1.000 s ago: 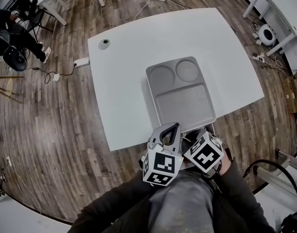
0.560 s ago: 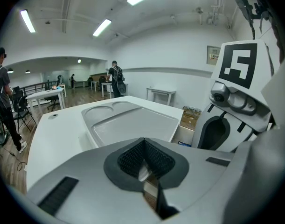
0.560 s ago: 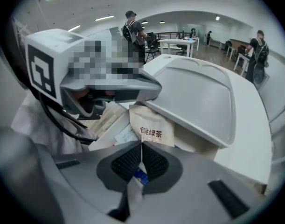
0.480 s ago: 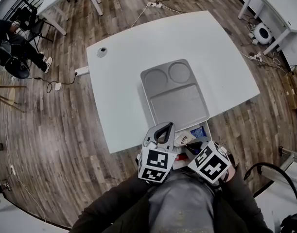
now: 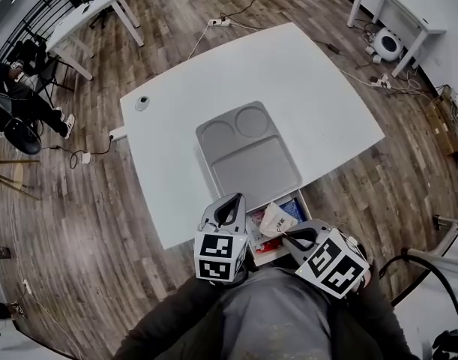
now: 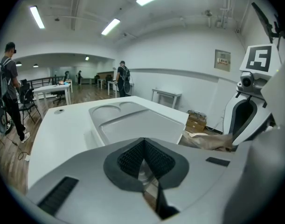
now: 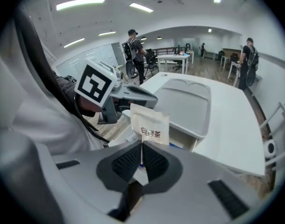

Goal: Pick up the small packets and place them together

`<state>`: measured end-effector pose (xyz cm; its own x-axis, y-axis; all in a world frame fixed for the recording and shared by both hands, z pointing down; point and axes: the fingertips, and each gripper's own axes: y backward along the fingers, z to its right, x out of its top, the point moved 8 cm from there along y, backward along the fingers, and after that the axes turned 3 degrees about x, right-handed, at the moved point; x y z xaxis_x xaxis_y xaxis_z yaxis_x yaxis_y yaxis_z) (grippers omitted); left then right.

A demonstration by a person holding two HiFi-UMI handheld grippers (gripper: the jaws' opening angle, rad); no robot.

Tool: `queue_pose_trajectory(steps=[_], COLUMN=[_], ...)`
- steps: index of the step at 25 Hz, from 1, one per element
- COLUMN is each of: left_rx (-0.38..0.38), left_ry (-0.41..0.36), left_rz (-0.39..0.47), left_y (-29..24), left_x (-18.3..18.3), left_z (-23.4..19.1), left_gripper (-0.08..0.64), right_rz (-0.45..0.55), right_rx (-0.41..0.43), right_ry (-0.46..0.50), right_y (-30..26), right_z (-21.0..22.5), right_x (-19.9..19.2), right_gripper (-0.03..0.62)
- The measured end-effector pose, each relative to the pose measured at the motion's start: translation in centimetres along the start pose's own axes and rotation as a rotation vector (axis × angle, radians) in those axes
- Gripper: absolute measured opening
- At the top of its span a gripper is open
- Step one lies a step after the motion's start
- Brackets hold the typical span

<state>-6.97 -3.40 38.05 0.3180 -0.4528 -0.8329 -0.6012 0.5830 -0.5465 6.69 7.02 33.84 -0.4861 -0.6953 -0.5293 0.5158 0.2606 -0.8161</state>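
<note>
- Holding a small beige packet (image 7: 149,125) by its lower edge, our right tongs (image 7: 141,160) are clamped on it. The packet stands upright above the pads, with its dark print facing the camera.
- From the head view we see the right tongs (image 5: 287,235) at the near edge of the white surface (image 5: 176,126). There they hold the packet (image 5: 274,219) above an open drawer (image 5: 263,256).
- That drawer sticks out from under the surface towards us. More packets (image 5: 291,209) lie inside it, one blue and one reddish, and their print is too small for us to read.
- Our left tongs (image 6: 143,158) are pressed together with nothing between them, and they point across the surface towards the tray (image 6: 133,125).
- In the head view the left tongs (image 5: 230,201) hang just beside the drawer's left side, near the right tongs but not touching them.
- On the surface just beyond the drawer lies the grey tray (image 5: 252,165). It has two round wells at its far end and one wide rectangular compartment nearer us.
- In the left gripper view a crumpled tan shape shows by the right tongs. We think it is probably the same packet, but it is too blurred to be sure.
- People (image 7: 135,50) stand in the room behind, well apart from the surface.
</note>
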Motion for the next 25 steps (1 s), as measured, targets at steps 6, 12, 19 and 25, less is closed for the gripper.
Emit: queue_pose_trajectory(steps=[6,12,19,25], left_rx=[0.016,0.039,0.159,0.200], left_ry=[0.039,0.010,0.109,0.152], left_rz=[0.046,0.087,0.061,0.054], left_y=[1.0,4.3,6.8,8.4], left_x=[0.9,1.3,-0.5,-1.5], left_z=[-0.4,-0.6,-3.2,-4.4], left_gripper=[-0.005,-0.005,-0.005,-0.005], right_rz=[0.138,0.150,0.025,-0.024], right_rx=[-0.058,-0.150,-0.176,-0.159], right_ry=[0.002,0.051,0.078,0.088], right_y=[2.7,1.7,-2.9,-4.7], right_z=[3.0,8.5,10.5,9.9], right_x=[2.7,7.8,9.5,9.3], right_gripper=[0.009,0.009,0.011,0.076])
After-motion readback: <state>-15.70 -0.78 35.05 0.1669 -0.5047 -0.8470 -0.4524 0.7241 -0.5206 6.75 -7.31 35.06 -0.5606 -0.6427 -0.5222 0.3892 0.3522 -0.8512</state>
